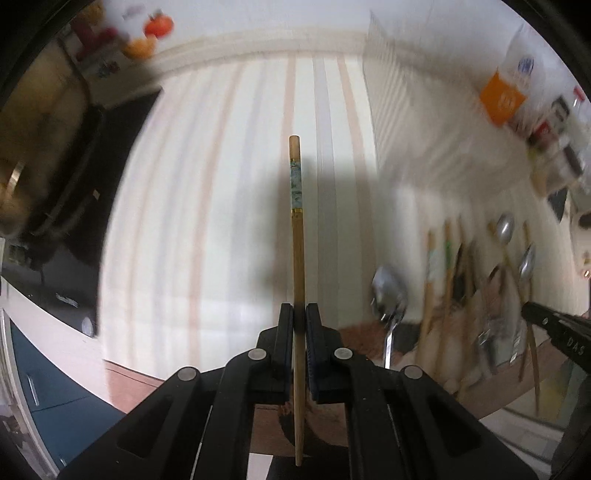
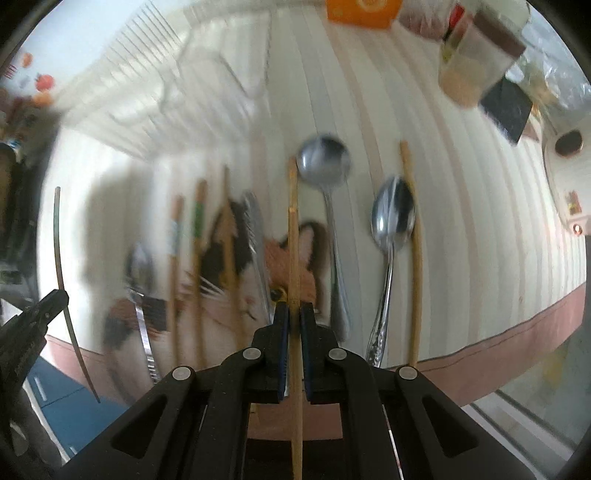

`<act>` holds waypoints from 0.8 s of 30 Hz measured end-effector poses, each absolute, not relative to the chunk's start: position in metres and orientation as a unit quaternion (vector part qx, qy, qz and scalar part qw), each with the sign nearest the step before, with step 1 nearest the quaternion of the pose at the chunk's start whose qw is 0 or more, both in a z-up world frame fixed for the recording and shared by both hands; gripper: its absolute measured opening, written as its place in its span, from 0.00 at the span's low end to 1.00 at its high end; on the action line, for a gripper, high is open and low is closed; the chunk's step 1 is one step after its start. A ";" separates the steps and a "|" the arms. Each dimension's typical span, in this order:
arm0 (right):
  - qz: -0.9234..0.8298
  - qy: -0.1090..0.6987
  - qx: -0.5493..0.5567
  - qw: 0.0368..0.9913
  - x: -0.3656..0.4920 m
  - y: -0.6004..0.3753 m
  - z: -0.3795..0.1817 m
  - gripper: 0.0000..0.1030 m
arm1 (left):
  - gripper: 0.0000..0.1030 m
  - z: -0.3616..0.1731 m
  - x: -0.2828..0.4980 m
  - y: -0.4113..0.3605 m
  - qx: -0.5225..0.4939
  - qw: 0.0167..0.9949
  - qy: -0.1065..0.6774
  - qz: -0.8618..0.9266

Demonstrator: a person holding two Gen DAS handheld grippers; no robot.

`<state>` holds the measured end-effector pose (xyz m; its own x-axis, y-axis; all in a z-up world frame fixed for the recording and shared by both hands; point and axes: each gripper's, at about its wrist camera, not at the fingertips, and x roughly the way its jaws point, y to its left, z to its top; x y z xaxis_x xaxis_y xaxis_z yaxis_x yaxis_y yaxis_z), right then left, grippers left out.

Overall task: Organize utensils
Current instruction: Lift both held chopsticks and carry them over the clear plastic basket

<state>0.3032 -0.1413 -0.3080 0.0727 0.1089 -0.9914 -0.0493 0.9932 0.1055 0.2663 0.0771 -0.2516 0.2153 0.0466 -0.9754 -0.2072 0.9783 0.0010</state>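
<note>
My left gripper (image 1: 299, 308) is shut on a wooden chopstick (image 1: 297, 236) with a blue patterned band, held above the striped cloth (image 1: 221, 184). My right gripper (image 2: 294, 308) is shut on a plain wooden chopstick (image 2: 293, 229), held over the row of utensils. On the cloth lie several chopsticks (image 2: 198, 236), a knife (image 2: 255, 225) and spoons (image 2: 324, 162) (image 2: 392, 218), side by side. The same row shows at the right of the left wrist view, with a spoon (image 1: 388, 291). The left gripper and its chopstick show at the left edge of the right wrist view (image 2: 40, 306).
A white dish rack (image 2: 147, 85) stands at the back of the cloth. Jars and an orange packet (image 2: 362, 11) sit at the far right. A stove with a pot (image 1: 22, 177) is at the left. The table's front edge (image 2: 517, 332) runs below the utensils.
</note>
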 end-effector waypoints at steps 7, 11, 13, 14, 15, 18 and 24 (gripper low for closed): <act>0.094 0.634 0.049 0.766 0.321 -0.149 -0.238 0.06 | 0.04 -0.170 0.293 0.075 -0.089 0.823 0.557 0.063; 0.116 0.608 0.066 0.783 0.339 -0.143 -0.202 0.00 | 0.04 -0.142 0.320 0.063 -0.108 0.837 0.536 0.033; 0.121 0.594 0.065 0.792 0.354 -0.139 -0.188 0.00 | 0.04 -0.133 0.340 0.055 -0.111 0.842 0.527 0.022; 0.121 0.591 0.064 0.795 0.361 -0.138 -0.186 0.00 | 0.04 -0.130 0.346 0.053 -0.110 0.844 0.524 0.020; 0.126 0.599 0.058 0.788 0.368 -0.137 -0.189 0.00 | 0.04 -0.128 0.352 0.050 -0.107 0.846 0.522 0.020; 0.135 0.624 0.062 0.768 0.368 -0.140 -0.212 0.00 | 0.04 -0.134 0.350 0.052 -0.093 0.845 0.526 0.030; 0.110 0.704 0.040 0.701 0.339 -0.145 -0.309 0.13 | 0.04 -0.209 0.310 0.062 -0.081 0.797 0.594 0.079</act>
